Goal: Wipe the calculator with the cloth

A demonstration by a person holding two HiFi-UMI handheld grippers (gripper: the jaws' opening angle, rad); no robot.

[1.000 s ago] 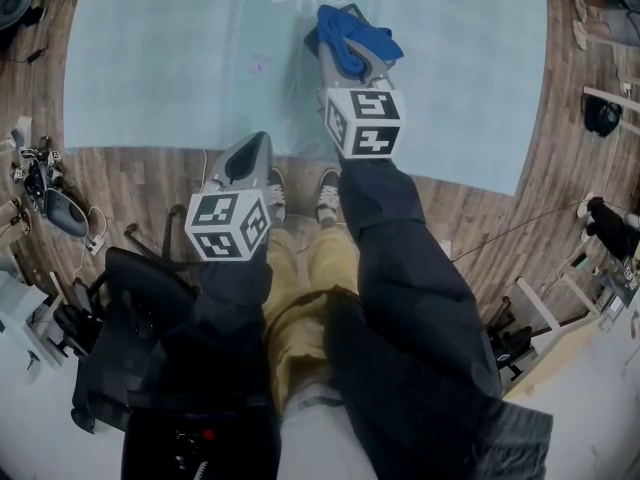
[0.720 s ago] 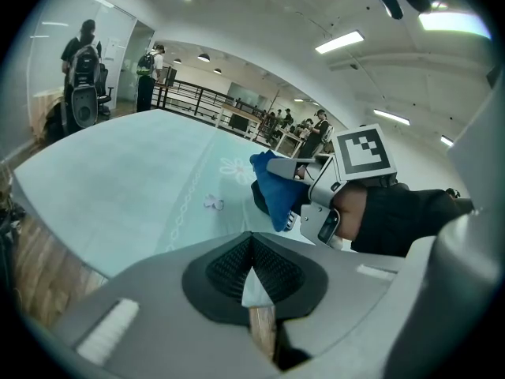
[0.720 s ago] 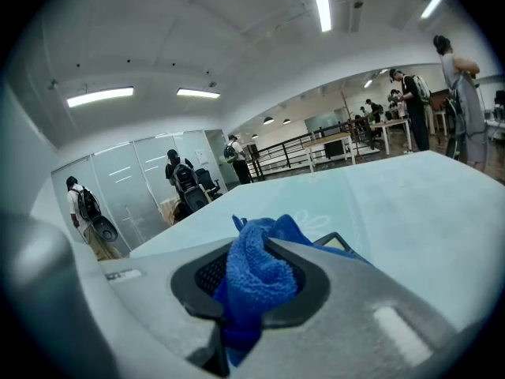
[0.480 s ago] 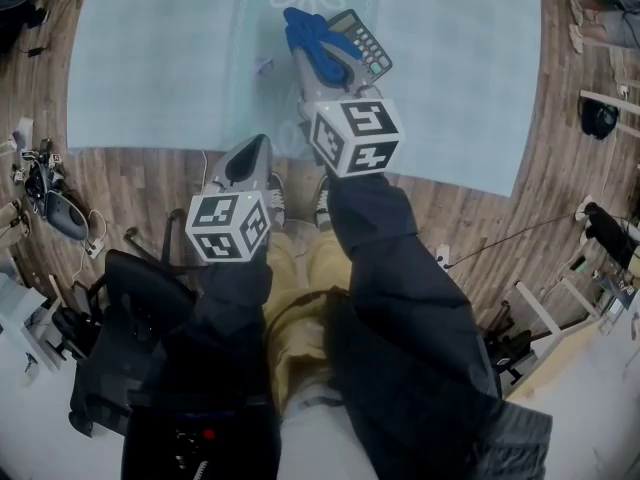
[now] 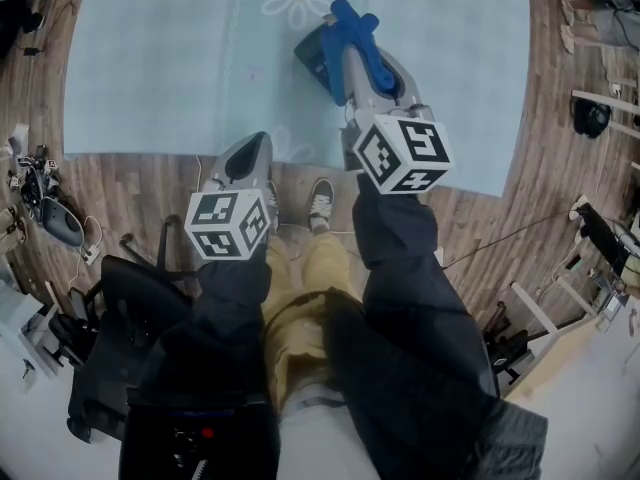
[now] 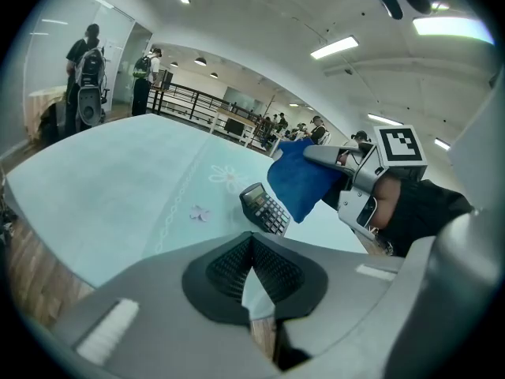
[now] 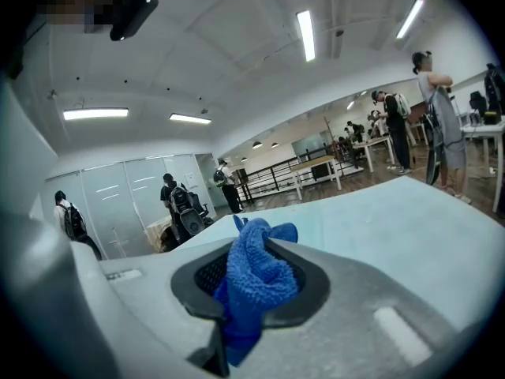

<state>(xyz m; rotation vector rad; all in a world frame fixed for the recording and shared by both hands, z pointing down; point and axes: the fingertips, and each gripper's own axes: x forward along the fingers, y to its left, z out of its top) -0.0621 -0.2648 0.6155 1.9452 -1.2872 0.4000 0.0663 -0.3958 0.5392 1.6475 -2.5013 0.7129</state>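
Cloth (image 5: 352,43) gripped in right tool (image 7: 251,271), over calculator (image 5: 318,60) on bench (image 5: 150,68) | left tool (image 6: 251,247) clenched, empty, at bench's near edge

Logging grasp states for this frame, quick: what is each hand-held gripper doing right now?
Left hand-held gripper: closed, nothing between its jaws.
Right hand-held gripper: closed on the blue cloth.
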